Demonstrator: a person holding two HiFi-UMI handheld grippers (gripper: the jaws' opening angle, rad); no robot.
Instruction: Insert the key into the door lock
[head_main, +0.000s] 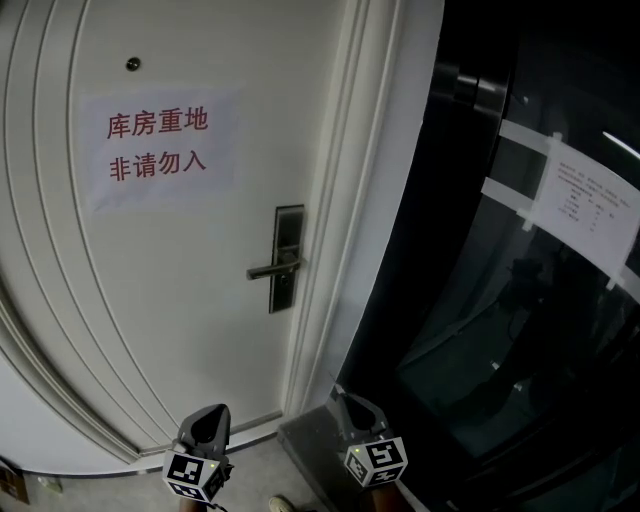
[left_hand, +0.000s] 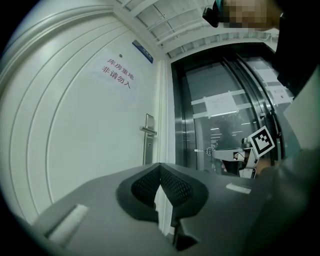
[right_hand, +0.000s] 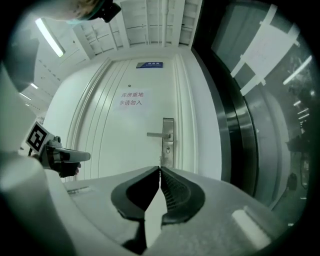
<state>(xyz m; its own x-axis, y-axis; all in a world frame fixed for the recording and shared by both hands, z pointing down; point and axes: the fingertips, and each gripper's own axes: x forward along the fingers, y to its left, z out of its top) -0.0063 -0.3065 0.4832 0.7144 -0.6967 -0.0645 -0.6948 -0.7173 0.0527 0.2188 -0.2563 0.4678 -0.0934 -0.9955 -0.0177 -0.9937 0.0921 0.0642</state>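
Observation:
A white door (head_main: 180, 300) carries a dark metal lock plate (head_main: 287, 258) with a lever handle (head_main: 272, 270). In the right gripper view the keyhole (right_hand: 167, 148) shows just below the handle (right_hand: 157, 134). My right gripper (right_hand: 159, 168) is shut on a small key, seen edge-on at its tips (right_hand: 159, 160). It points level at the lock from well short of the door. In the left gripper view the key (left_hand: 202, 150) sticks out of that gripper. My left gripper (left_hand: 160, 166) is shut and holds nothing, low and left of the right one (head_main: 345, 402).
A paper sign with red characters (head_main: 158, 145) is stuck on the door above a small peephole (head_main: 133, 64). Right of the white door frame (head_main: 340, 250) stands a dark glass door (head_main: 520, 300) with a taped paper notice (head_main: 585, 200).

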